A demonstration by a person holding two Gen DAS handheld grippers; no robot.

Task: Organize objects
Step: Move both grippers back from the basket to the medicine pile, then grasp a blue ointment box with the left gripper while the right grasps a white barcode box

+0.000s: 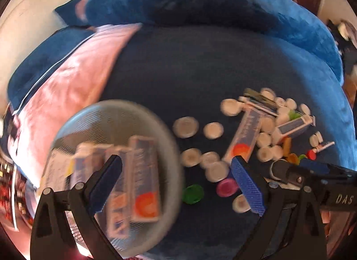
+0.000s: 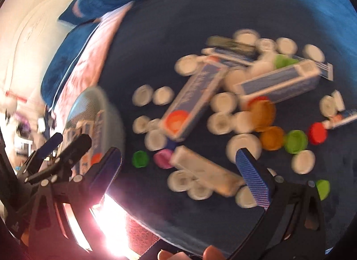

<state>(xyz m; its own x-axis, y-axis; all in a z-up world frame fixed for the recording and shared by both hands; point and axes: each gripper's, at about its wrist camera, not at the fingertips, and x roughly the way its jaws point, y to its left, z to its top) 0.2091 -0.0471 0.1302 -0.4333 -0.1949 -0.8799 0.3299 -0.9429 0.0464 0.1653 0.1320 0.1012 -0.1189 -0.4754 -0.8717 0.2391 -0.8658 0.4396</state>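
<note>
Boxes [image 1: 142, 179] sit inside the mesh basket [image 1: 73, 123] on the left of the blue bed [image 1: 178, 70]. Left gripper [image 1: 176, 184] hangs over the basket's right rim, spread wide, holding nothing. Right gripper [image 2: 178, 179] is wide too, empty, above a white box [image 2: 205, 172] among scattered bottle caps [image 2: 223, 101], both views pretty blurry.

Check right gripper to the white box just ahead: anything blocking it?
Nothing blocks it. The right gripper is open, and the white box lies between its fingers, flanked by touching white caps.
</note>
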